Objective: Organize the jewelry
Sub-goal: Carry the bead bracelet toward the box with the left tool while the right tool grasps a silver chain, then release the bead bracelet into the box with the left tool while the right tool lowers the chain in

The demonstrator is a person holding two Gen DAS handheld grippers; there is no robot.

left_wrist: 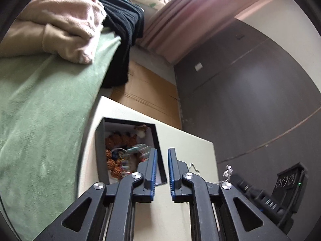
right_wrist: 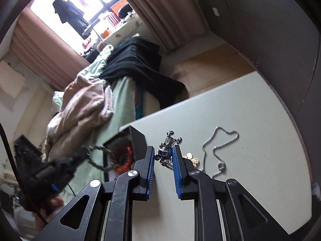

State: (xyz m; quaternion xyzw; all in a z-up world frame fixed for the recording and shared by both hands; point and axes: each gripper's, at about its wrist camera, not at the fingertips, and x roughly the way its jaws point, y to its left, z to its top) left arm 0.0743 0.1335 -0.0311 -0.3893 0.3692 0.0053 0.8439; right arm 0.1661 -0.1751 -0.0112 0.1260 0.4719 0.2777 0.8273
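Pendant (right_wrist: pixel 167 148) clamped in right gripper (right_wrist: pixel 164 153); one chain (right_wrist: pixel 218 146) beside.

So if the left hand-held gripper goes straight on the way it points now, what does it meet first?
Probably the near right corner of the open black box: the left hand-held gripper, open and empty, points just past that edge. Depth is unclear, so it may meet the white table instead.
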